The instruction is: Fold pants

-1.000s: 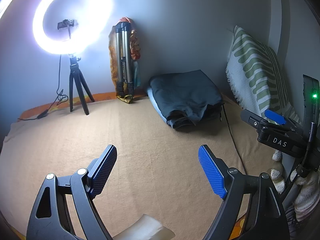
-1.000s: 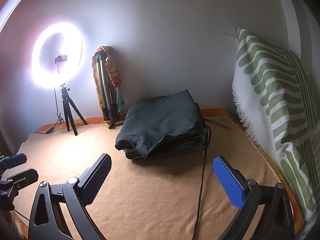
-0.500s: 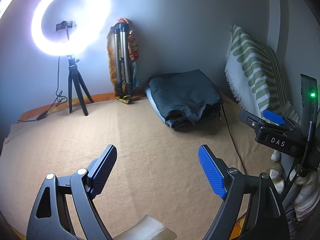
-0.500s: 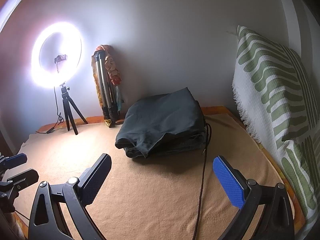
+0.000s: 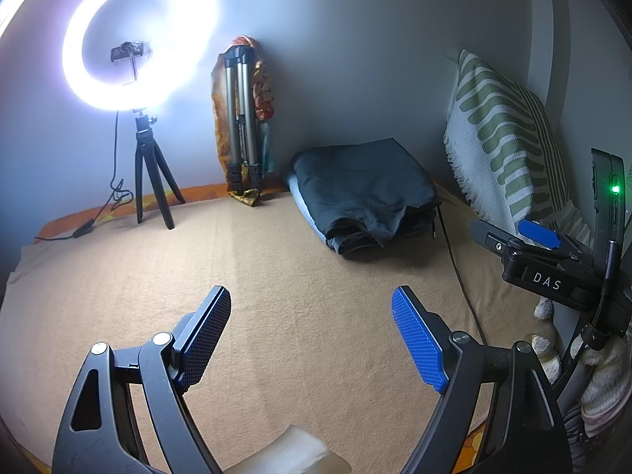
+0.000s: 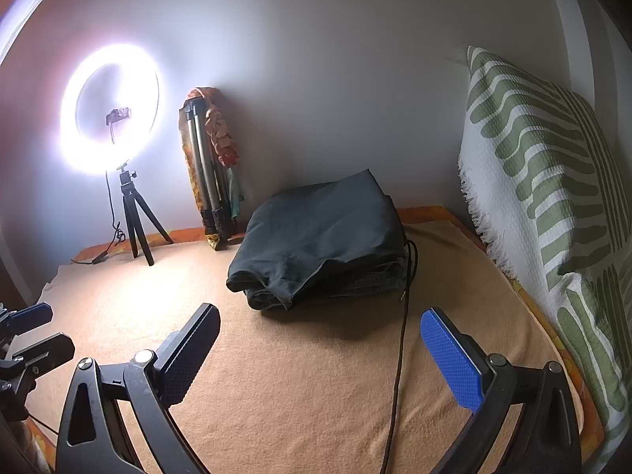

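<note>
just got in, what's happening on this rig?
Nobody is holding anything right now. Both grippers, left and right, hover with jaws wide open and empty over the tan blanket. The dark pants sit folded in a stack by the back wall, near the striped pillow and a black cable.

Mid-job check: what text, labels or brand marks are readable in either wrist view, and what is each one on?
"DAS": white letters on the black body of the right gripper, seen at the right edge of the left wrist view.
Nothing else is readable: no text shows on the dark folded pants, the glowing ring light or the green-striped white pillow.
</note>
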Motion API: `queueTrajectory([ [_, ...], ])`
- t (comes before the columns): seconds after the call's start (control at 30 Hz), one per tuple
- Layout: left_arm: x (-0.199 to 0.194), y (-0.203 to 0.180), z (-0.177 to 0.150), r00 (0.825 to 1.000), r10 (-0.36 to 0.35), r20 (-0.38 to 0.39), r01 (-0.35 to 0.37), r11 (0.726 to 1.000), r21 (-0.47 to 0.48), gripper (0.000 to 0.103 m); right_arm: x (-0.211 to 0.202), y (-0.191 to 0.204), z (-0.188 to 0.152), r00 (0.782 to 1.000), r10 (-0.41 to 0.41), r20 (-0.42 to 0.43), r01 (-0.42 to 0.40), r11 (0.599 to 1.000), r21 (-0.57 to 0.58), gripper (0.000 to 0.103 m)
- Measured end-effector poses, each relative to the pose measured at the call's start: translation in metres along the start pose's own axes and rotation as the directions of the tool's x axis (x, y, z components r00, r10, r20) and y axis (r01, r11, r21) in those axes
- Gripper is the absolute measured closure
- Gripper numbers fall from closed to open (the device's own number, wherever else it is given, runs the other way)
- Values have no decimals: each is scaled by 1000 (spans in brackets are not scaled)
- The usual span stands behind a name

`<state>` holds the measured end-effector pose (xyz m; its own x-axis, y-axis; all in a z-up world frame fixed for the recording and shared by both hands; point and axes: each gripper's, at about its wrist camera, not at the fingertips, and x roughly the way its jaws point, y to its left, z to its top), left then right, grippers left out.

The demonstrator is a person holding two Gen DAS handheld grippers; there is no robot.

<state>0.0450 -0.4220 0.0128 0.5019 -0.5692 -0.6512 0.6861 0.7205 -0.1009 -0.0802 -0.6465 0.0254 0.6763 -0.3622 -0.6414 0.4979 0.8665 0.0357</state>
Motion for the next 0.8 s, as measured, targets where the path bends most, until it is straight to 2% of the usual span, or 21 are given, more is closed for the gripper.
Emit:
queueTrajectory([
  [0.8, -1, -3, 2, 1000, 5, 0, -5, 1000, -5, 19, 4, -1, -1, 1000, 6, -15, -6, 1000, 1, 0],
])
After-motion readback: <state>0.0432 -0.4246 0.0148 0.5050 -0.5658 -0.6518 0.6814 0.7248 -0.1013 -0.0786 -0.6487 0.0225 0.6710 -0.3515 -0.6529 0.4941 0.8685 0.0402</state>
